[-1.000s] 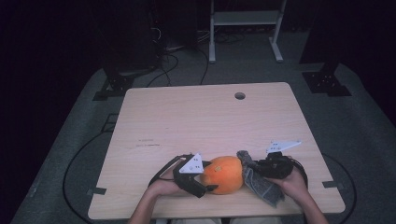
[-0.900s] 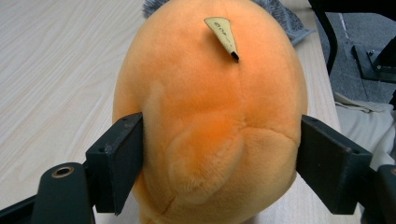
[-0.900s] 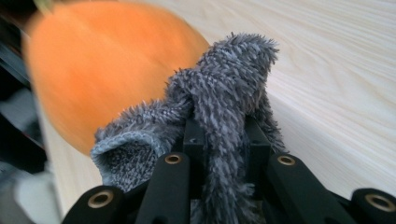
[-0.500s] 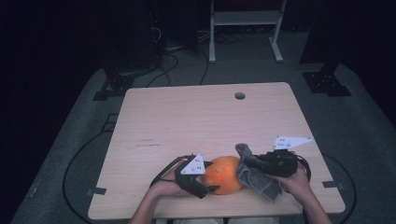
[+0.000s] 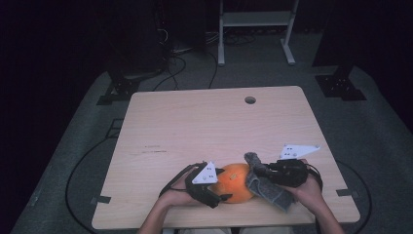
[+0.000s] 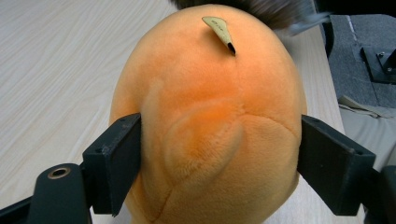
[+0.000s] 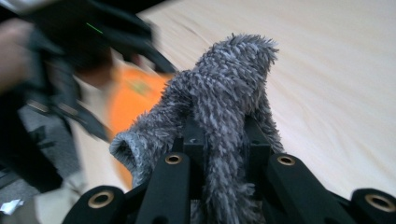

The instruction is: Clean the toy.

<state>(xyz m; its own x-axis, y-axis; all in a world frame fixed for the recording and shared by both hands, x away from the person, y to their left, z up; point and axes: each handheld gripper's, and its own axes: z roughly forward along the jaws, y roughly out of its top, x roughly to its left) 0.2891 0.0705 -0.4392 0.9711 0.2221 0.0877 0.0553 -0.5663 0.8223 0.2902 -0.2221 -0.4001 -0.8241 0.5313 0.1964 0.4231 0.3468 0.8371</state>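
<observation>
- An orange plush ball is seen near the front edge of the table, between the two grippers; every place below is given relative to this ball.
- The left gripper is set on the ball's left side, and in the left gripper view its jaws are pressed against the two flanks of the ball, so the ball is pinched and steadied.
- A small tan tag is seen on the far top of the ball in that view, with grey fibres just beyond it.
- The right gripper is held at the ball's right side, its jaws closed on a shaggy grey cloth; in the right gripper view a fold of the cloth is clamped between the jaws and stands up past them.
- The cloth is draped against the ball's right flank and trails toward the table's front edge on that side.
- The relation that matters: the ball lies directly ahead and to the left of the right gripper, touching or almost touching the cloth, so the right hand is the working one and the left is only the holder.
- The ball is nearly round, so no long axis is offered; a wiping pass is judged to run over its right and upper surface.
- The pinch on the left is judged to be what keeps the ball from rolling away under the cloth.
</observation>
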